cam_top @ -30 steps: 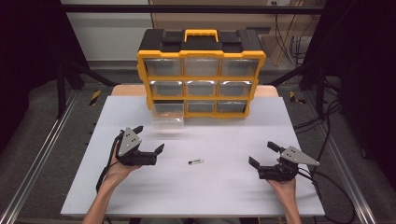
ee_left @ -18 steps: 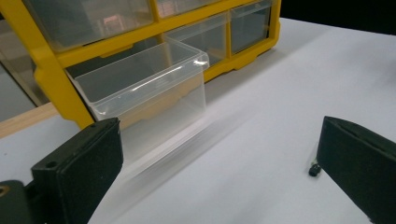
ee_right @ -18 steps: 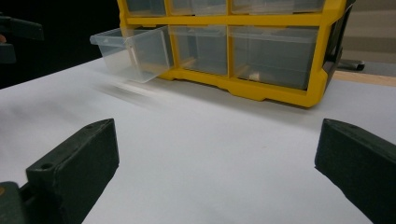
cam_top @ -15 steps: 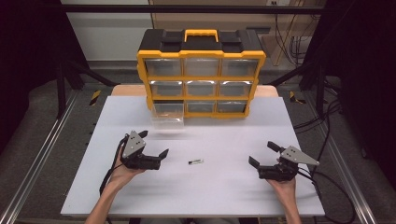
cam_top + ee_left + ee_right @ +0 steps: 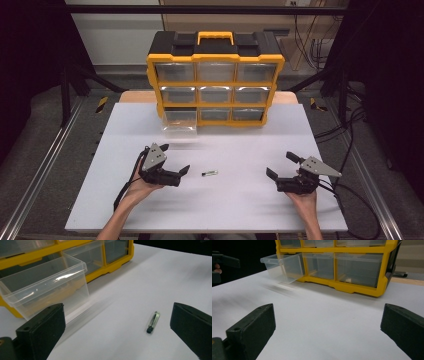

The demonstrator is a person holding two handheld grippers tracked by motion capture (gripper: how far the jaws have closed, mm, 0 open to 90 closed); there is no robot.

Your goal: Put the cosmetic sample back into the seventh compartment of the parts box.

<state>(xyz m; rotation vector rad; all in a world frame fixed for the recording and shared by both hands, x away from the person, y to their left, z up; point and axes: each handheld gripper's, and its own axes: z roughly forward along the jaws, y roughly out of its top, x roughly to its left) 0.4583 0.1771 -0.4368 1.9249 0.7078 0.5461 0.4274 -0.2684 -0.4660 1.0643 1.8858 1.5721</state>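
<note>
A small glass tube (image 5: pixel 209 173) with a dark end lies flat on the white table (image 5: pixel 240 210). In the left gripper view it (image 5: pixel 152 322) sits between the two black jaws, closer to the right-hand jaw, and nothing touches it.

The left gripper (image 5: pixel 175 159) is just beside the tube, on its left side in the high view. Its jaws are spread wide and hold nothing. A hand (image 5: pixel 141 187) holds it from below.

The right gripper (image 5: pixel 283 165) is well apart from the tube, over on the right side of the table. Its jaws are spread wide too, and they hold nothing.

At the back of the table stands a yellow and black box of little drawers (image 5: pixel 215 77). The clear drawer (image 5: pixel 180 121) at the bottom left is pulled out. In the left gripper view this drawer (image 5: pixel 45 287) is near the left-hand jaw.
</note>
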